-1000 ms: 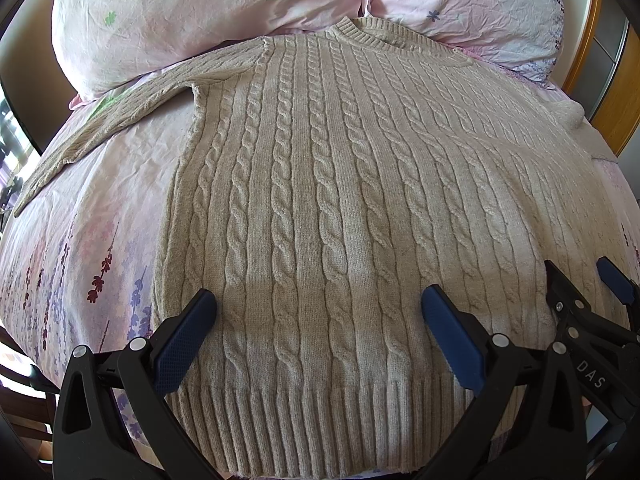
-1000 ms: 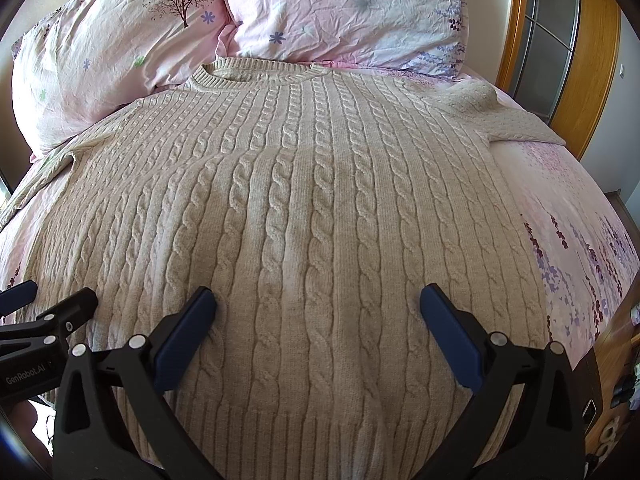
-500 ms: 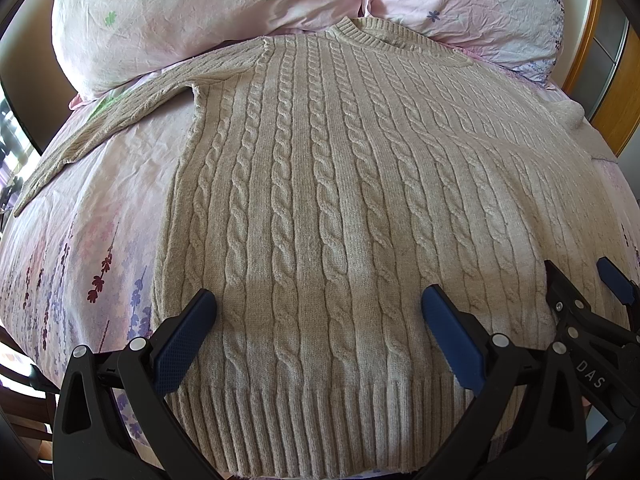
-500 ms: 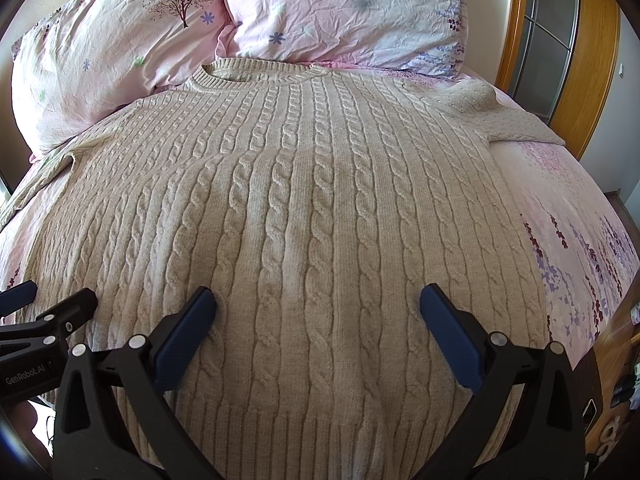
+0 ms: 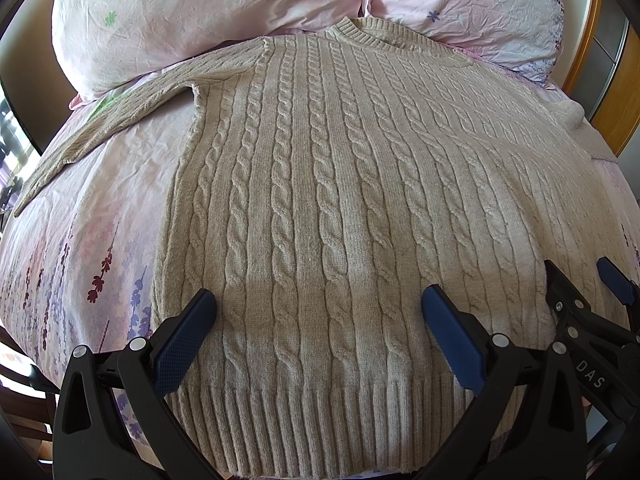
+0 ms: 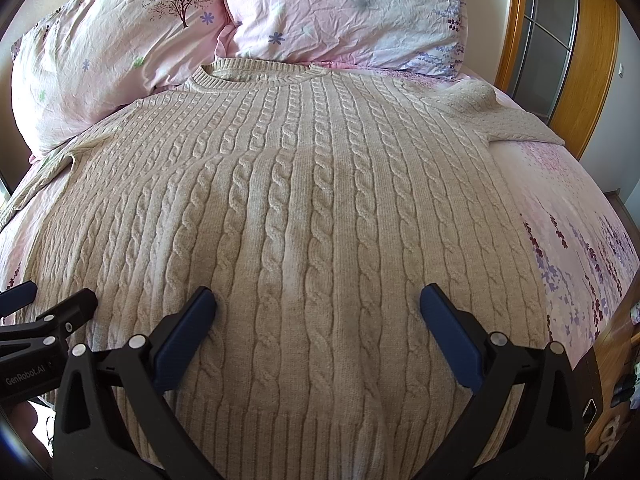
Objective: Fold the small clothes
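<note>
A beige cable-knit sweater (image 5: 340, 200) lies flat, front up, on the bed, collar toward the pillows and ribbed hem nearest me. It also fills the right wrist view (image 6: 304, 208). Its left sleeve (image 5: 120, 116) stretches out to the left; its right sleeve (image 6: 508, 116) lies toward the right edge. My left gripper (image 5: 318, 312) is open and empty above the hem's left half. My right gripper (image 6: 318, 312) is open and empty above the hem's right half. Each gripper shows at the edge of the other's view.
Two pink floral pillows (image 5: 200, 16) (image 6: 344, 8) lie at the head of the bed. The pink floral sheet (image 5: 80, 248) shows on both sides of the sweater (image 6: 580, 220). A wooden door frame (image 6: 592, 52) stands at the right.
</note>
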Demonstrator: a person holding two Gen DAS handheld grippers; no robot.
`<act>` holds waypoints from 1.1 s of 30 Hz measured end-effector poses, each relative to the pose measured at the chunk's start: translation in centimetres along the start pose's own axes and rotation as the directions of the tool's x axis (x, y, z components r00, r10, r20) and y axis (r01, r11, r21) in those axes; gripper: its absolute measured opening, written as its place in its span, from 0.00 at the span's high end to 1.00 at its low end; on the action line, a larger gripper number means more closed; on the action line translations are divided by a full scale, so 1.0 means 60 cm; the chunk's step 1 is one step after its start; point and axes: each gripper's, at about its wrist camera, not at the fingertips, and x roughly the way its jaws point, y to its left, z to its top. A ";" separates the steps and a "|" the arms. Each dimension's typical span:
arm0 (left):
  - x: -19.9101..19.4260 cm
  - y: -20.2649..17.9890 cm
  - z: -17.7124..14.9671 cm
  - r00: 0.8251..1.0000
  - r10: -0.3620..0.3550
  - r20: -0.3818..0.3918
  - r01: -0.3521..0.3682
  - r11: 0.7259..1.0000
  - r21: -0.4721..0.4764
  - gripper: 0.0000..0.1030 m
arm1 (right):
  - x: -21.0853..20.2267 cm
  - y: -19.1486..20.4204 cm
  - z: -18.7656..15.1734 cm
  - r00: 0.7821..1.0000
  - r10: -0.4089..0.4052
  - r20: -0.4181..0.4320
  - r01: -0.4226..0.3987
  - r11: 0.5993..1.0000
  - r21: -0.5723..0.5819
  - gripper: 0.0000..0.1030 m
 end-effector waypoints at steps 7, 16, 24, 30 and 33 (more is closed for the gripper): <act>0.000 0.000 0.000 1.000 0.000 -0.001 0.000 1.000 0.000 0.01 | 0.000 0.000 0.001 1.000 0.000 0.000 0.000 1.000 0.000 0.02; 0.000 0.000 0.000 1.000 0.000 0.000 0.000 1.000 0.001 0.01 | -0.003 0.001 0.004 1.000 0.000 0.005 0.000 1.000 -0.004 0.02; -0.008 0.007 0.008 0.999 -0.004 0.040 0.002 0.999 0.051 0.01 | -0.064 -0.140 0.087 0.935 0.290 0.205 -0.316 0.943 0.102 0.02; -0.017 0.102 0.070 0.982 -0.060 0.182 0.064 0.998 -0.018 0.01 | 0.021 -0.444 0.227 0.976 -0.007 0.217 -0.110 0.845 0.523 0.30; -0.003 0.149 0.093 0.978 -0.106 0.177 0.120 0.990 -0.073 0.01 | 0.102 -0.567 0.267 0.991 -0.050 0.128 -0.049 0.739 0.672 0.48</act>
